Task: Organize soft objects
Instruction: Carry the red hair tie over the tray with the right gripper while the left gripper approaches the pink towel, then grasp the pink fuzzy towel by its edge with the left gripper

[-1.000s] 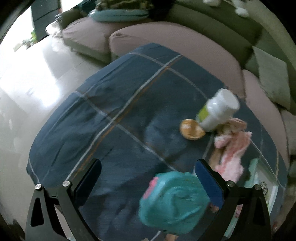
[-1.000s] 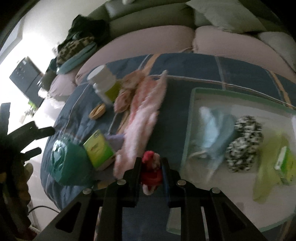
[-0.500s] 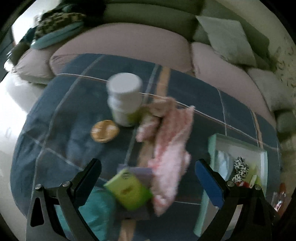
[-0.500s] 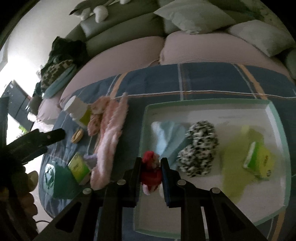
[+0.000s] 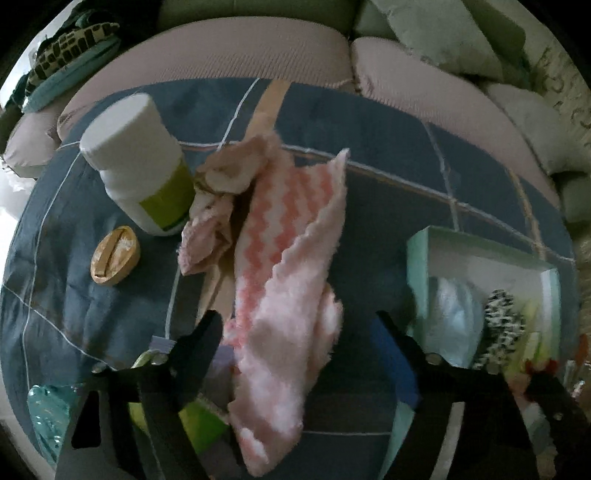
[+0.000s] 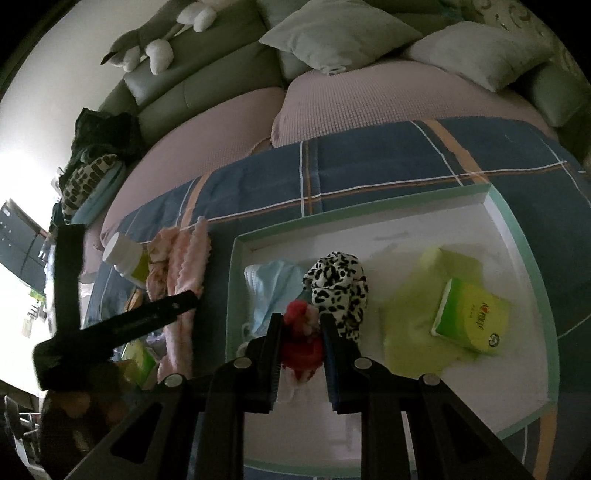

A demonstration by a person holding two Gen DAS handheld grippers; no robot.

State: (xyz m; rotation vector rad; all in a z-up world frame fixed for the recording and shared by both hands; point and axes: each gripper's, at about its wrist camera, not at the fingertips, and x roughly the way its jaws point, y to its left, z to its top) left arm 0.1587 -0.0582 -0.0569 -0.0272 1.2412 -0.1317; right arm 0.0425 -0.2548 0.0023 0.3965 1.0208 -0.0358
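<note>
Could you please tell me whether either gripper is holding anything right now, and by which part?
The right gripper is shut on a red plush toy, pinched across its body. The left gripper is open over the pink towel, holding nothing.

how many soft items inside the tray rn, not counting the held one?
3: light blue cloth at the tray's left end, leopard-print piece beside it, yellow-green cloth under the tissue pack. More may be hidden.

White bottle (image 5: 138,162) with green label, standing on blue plaid cloth (image 5: 388,155), small round wooden lid (image 5: 115,255) just beside. Behind, sofa (image 6: 207,85) with pale cushions (image 6: 340,33).
</note>
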